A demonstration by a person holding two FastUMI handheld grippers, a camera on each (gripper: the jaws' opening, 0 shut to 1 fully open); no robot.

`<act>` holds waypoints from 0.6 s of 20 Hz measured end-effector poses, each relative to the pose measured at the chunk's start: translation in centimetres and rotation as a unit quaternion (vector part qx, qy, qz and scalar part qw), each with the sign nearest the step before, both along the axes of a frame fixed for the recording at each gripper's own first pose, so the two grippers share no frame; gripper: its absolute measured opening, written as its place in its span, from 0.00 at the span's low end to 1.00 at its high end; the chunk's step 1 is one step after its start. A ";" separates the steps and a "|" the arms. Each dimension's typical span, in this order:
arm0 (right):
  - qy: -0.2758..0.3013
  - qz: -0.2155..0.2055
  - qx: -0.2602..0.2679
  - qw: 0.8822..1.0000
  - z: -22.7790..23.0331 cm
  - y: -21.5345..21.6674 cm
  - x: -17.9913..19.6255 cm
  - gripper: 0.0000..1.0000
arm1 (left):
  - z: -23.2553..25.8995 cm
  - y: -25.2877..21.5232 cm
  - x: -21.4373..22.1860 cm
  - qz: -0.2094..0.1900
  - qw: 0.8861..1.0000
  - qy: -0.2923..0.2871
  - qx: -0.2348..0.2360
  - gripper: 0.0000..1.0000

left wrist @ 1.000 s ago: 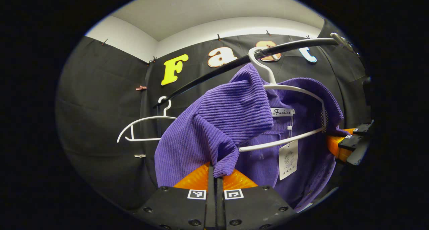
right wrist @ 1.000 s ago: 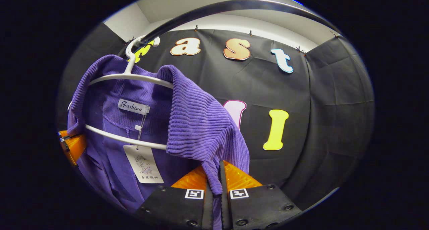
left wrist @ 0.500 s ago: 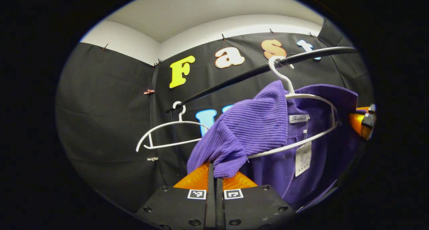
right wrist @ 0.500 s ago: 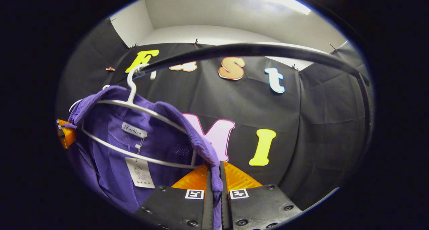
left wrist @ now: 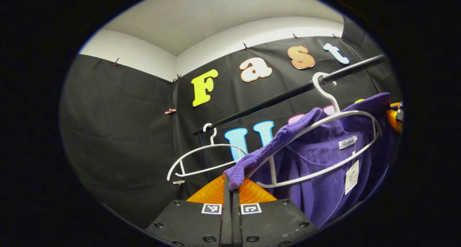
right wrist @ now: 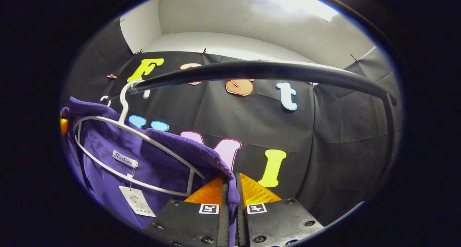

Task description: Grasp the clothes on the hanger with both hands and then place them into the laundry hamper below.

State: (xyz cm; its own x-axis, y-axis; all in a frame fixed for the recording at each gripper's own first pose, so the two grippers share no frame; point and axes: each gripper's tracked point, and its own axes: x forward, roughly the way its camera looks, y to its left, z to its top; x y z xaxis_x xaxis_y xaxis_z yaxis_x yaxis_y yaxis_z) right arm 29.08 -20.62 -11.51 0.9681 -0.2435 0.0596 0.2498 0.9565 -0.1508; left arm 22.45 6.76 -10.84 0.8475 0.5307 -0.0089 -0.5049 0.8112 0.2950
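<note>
A purple ribbed garment (left wrist: pixel 317 160) hangs on a white hanger (left wrist: pixel 335 117) hooked over the black rail (left wrist: pixel 288 94). My left gripper (left wrist: pixel 231 184) is shut on one shoulder edge of the garment, drawn taut off the hanger's end. In the right gripper view the same garment (right wrist: pixel 151 164) and hanger (right wrist: pixel 122 126) sit at the left, and my right gripper (right wrist: pixel 232 185) is shut on the other shoulder edge. The right gripper's orange fingers (left wrist: pixel 393 118) peek out at the far right of the left gripper view.
An empty white hanger (left wrist: pixel 205 157) hangs farther along the rail in the left gripper view. The black rail (right wrist: pixel 273 72) arcs close overhead in the right gripper view. A paper tag (left wrist: pixel 351 176) dangles from the garment's collar.
Both grippers have pulled outward and downward, stretching the garment's shoulders off the hanger ends. The hanger and rail now sit higher and farther in both views.
</note>
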 end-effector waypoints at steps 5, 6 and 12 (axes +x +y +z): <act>0.019 -0.003 0.010 1.000 -1.7 0.0 1.8 0.13 | -2.0 0.4 1.1 -0.003 1.000 0.023 -0.012 0.05; 0.020 -0.002 0.008 1.000 -1.7 0.0 1.9 0.13 | -2.4 0.5 1.3 -0.005 0.999 0.028 -0.014 0.05; 0.010 0.006 -0.016 1.000 -0.8 -0.1 2.9 0.13 | -1.5 4.3 3.1 -0.004 0.999 0.024 -0.037 0.06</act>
